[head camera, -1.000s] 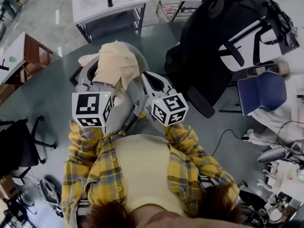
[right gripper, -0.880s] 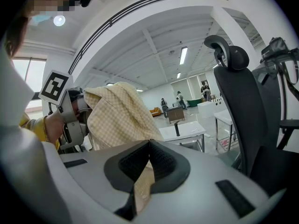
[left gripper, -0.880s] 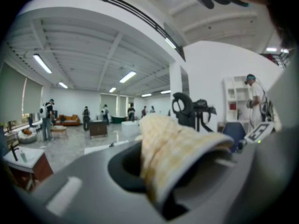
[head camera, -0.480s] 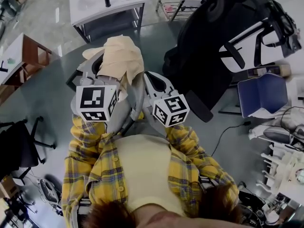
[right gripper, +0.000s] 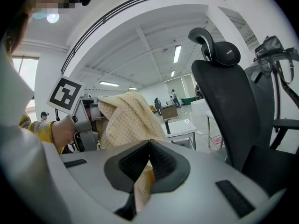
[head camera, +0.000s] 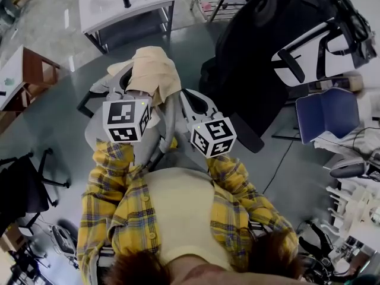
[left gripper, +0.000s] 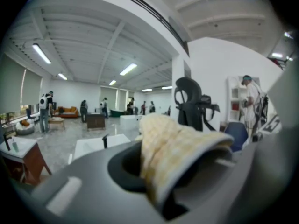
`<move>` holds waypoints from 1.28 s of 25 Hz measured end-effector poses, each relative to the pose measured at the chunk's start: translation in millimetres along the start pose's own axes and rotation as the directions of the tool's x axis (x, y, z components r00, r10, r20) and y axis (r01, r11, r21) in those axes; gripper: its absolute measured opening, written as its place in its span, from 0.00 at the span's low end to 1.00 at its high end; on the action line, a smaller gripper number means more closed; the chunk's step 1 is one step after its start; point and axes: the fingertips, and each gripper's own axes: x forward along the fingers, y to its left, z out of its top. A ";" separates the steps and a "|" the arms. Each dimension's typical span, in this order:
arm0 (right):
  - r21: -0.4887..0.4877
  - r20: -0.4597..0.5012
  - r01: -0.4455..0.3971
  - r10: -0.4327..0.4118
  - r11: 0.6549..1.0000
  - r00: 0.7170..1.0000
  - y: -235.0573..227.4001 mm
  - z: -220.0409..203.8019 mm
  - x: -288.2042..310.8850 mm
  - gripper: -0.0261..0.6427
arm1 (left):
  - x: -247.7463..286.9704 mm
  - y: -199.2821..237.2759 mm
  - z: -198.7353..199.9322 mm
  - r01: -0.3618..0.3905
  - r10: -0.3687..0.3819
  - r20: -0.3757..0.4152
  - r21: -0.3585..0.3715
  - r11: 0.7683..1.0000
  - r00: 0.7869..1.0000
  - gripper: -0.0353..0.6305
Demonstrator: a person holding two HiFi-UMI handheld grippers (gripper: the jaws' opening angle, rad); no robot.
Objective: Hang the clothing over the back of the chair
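My left tool (left gripper: 158, 183) and right tool (right gripper: 145, 164) each clamp the beige clothing (head camera: 152, 73); the black chair (head camera: 261, 52) stands right, a white tabletop (head camera: 104, 6) beyond.

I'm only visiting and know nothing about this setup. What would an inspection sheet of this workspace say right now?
Surface: grey floor; no worktop in use.
Job's things: beige cloth held up in front of the person; black office chair to its right, cloth not yet on it.
Clutter: white table, wooden desk, blue chair.
Grippers: left gripper and right gripper each have jaws shut on the cloth.
Cables: one cable lies on the floor near the chairs.
Surroundings: open hall with ceiling lights; people stand far off.
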 end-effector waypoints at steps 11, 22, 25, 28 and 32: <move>0.015 -0.040 -0.003 0.004 1.000 0.999 -12.6 -13.5 7.5 0.06 | 33.0 5.2 -33.7 -0.018 0.018 -0.058 -0.004 1.000 0.998 0.12; 0.035 -0.080 -0.017 0.020 0.999 0.997 -20.6 -26.0 18.6 0.06 | 59.5 11.6 -72.7 -0.028 0.039 -0.163 0.070 0.997 0.986 0.12; 0.038 -0.088 -0.022 0.025 0.999 0.996 -21.0 -30.2 20.9 0.06 | 64.6 13.4 -82.9 -0.033 0.050 -0.187 0.093 0.995 0.981 0.12; 0.042 -0.096 -0.026 0.030 0.999 0.995 -21.2 -33.7 21.7 0.06 | 68.3 12.7 -88.9 -0.038 0.061 -0.204 0.116 0.993 0.977 0.12; 0.049 -0.105 -0.030 0.035 0.998 0.994 -22.5 -37.8 24.1 0.06 | 74.5 7.5 -95.2 -0.015 0.051 -0.231 0.152 0.988 0.972 0.12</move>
